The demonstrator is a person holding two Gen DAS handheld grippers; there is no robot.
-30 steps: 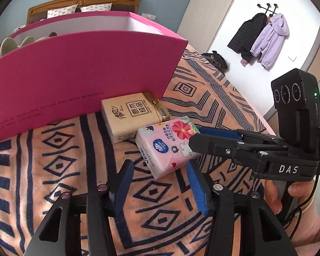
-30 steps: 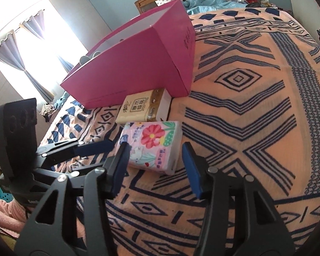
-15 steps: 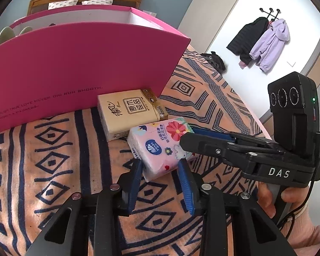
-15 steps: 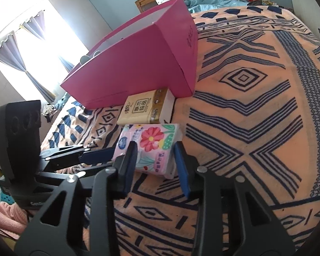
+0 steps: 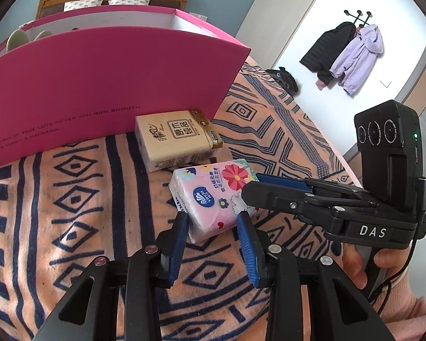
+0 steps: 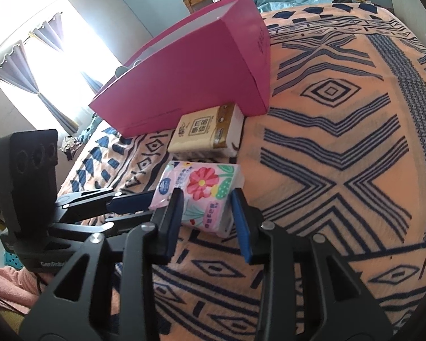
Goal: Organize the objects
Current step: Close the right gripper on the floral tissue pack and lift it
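Two grippers are clamped on one floral tissue pack (image 5: 213, 196), each from a different side. The left gripper (image 5: 213, 221) has its blue pads (image 5: 179, 241) pressed against the near corner of the pack, one pad on each face. The right gripper (image 6: 206, 207) grips the same pack across its width at the end nearest its own camera, with the pads (image 6: 174, 216) flat against its sides. Both sets of jaws have just been closing, with the pack between them.

The pack lies on the patterned bedspread (image 6: 340, 156), orange with dark blue lines. Just beyond it lies a tan tissue pack (image 5: 176, 139), close to the floral one; whether the two touch cannot be told. The tan pack sits against the foot of a large pink box (image 5: 99, 85), which stands open-topped on the bedspread with pale green items showing over its rim at the far left.

A hand (image 5: 360, 264) with a pink sleeve holds the right gripper's handle. In the background, coats (image 5: 346, 54) hang on a wall rack, and curtains (image 6: 22, 65) frame a bright window.
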